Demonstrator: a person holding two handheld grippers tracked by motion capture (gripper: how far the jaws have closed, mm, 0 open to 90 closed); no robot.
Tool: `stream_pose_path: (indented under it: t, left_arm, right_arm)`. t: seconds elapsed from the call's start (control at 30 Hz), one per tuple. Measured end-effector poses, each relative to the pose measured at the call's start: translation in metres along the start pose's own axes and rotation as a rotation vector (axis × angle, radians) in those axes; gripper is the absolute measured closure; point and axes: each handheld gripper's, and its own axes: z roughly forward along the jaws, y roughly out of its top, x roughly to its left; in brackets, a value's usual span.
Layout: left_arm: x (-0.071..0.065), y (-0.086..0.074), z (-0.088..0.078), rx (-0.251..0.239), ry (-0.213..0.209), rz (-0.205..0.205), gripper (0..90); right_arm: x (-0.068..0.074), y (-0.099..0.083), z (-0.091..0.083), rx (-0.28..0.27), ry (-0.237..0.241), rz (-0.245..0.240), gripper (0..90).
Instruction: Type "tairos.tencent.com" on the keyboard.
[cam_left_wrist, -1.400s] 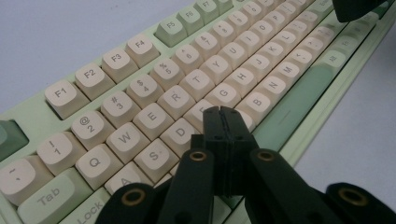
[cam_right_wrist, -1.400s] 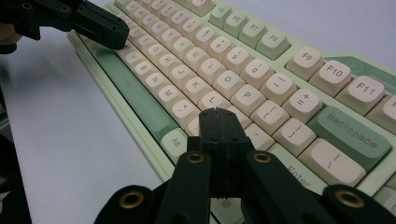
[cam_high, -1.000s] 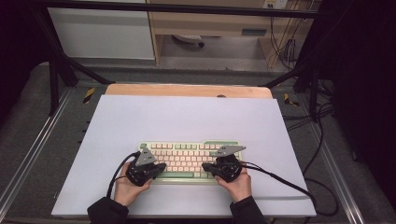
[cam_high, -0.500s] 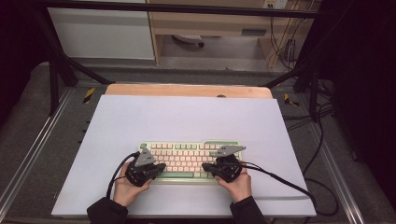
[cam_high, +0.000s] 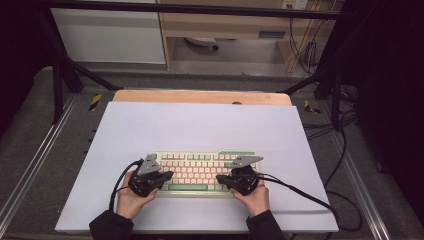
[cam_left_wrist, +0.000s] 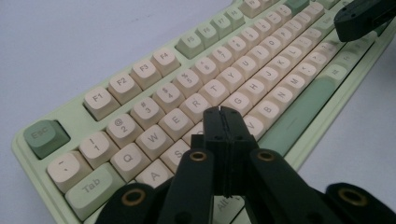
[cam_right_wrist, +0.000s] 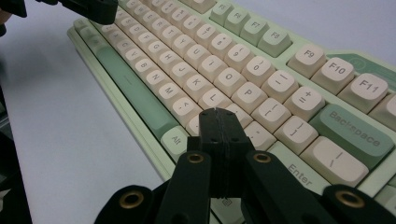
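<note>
I count one keyboard (cam_high: 202, 170), two grippers and two hands on one pale sheet (cam_high: 200, 125) over the table. On my left, the left gripper (cam_high: 167, 175) hangs over the keyboard's left end, jaws pressed fully together with nothing between them; in the left gripper view its tip (cam_left_wrist: 223, 112) sits above the keys around D and F. To the right, the right gripper (cam_high: 220, 179) hangs over the keyboard's right end, likewise clamped shut and empty, its tip (cam_right_wrist: 216, 112) over the keys right of L.

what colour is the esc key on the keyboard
Sage green, darker than the cream letter keys; the Esc key shows best in the left gripper view.
</note>
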Motion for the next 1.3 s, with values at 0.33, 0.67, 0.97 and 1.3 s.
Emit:
stream_pose_path:
  t: [0.33,0.67,0.97,1.3]
  left_arm:
    - [0.006,0.010,0.000,0.005,0.019,-0.007,89.7]
    - [0.013,0.017,0.010,0.014,0.038,-0.022,89.7]
    - [0.017,0.013,0.021,0.029,0.046,-0.033,89.7]
    - [0.017,0.011,0.026,0.038,0.054,-0.030,89.7]
  right_arm:
    - [0.000,0.000,0.000,0.003,0.001,0.000,90.0]
    - [0.000,0.000,0.000,0.001,0.002,-0.001,90.0]
    - [0.000,0.000,0.000,0.004,0.002,-0.003,90.0]
    - [0.000,0.000,0.000,0.002,0.003,-0.003,90.0]
